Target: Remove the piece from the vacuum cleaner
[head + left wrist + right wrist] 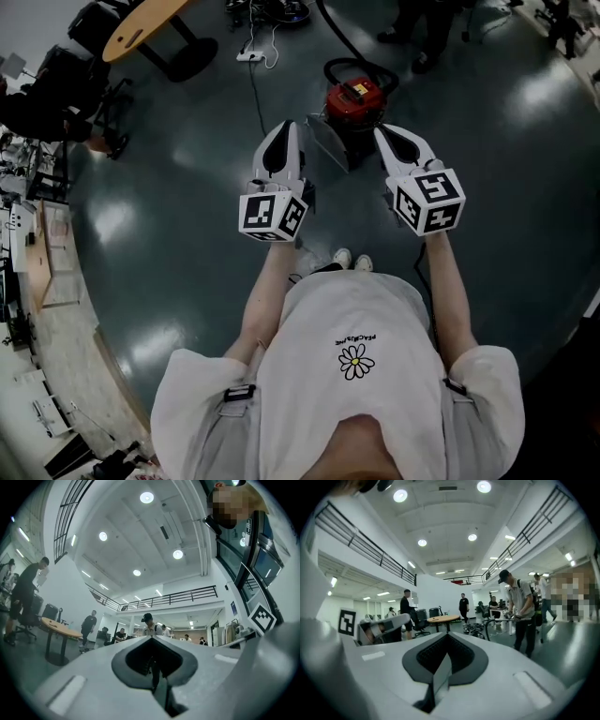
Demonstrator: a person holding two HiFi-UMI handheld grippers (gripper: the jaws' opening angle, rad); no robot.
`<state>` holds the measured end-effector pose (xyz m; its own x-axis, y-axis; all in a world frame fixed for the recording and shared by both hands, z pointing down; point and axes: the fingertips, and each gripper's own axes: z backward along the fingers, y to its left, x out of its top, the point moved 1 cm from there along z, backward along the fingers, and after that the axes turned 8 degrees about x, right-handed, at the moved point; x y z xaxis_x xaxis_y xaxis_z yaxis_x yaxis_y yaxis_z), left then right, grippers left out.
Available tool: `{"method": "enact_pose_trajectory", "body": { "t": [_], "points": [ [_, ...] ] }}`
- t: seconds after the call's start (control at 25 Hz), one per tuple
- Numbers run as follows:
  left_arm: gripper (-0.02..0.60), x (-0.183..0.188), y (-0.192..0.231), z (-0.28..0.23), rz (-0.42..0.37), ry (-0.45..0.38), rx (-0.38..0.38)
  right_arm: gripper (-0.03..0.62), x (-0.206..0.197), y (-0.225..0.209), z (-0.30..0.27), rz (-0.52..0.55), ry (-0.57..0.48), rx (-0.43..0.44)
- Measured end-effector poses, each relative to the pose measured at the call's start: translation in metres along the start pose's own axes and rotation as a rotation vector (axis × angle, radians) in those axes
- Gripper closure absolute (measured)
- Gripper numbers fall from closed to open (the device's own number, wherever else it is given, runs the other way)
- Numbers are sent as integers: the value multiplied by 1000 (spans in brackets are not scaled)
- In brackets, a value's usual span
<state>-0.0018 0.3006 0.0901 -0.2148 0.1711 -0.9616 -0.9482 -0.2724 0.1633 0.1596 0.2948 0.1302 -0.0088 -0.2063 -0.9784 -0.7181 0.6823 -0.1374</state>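
In the head view a red vacuum cleaner [356,101] stands on the dark floor ahead of the person's feet, its black hose [349,39] curving away to the back. A grey flat part [330,142] juts from its front. My left gripper [281,133] and right gripper [397,137] are held up side by side, nearer than the vacuum, left and right of it. Both are shut with nothing between the jaws. In the left gripper view [152,641] and the right gripper view [446,637] the jaws meet and point up at the hall, not at the vacuum.
A round wooden table [141,23] and a white power strip [250,56] lie at the back left. Desks with clutter [28,253] line the left edge. Several people stand in the hall, one in a cap [521,611] close to the right gripper.
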Motion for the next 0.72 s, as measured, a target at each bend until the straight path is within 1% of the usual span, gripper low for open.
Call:
{"method": "enact_pose_trajectory", "body": {
  "t": [0.04,0.12,0.2,0.32,0.4,0.52,0.72],
  "points": [
    [581,-2,-3,0,-8,2,1,569,-1,2,4,-24,-17,43],
    [581,-8,-6,0,-11,9,10,569,-4,-1,11,-41,-33,79],
    [581,-14,-7,-3,0,17,23,569,-9,-10,12,-43,-30,65],
    [581,-15,-6,1,-1,26,35,569,-15,-14,10,-78,-11,46],
    [581,-14,-5,1,-5,26,44,569,-16,-15,7,-70,6,47],
    [581,-17,1,-3,13,28,59,569,-18,-21,-1,-56,32,37],
    [581,-45,18,-29,45,60,80,569,-31,-43,-30,-75,76,39]
  ]
}}
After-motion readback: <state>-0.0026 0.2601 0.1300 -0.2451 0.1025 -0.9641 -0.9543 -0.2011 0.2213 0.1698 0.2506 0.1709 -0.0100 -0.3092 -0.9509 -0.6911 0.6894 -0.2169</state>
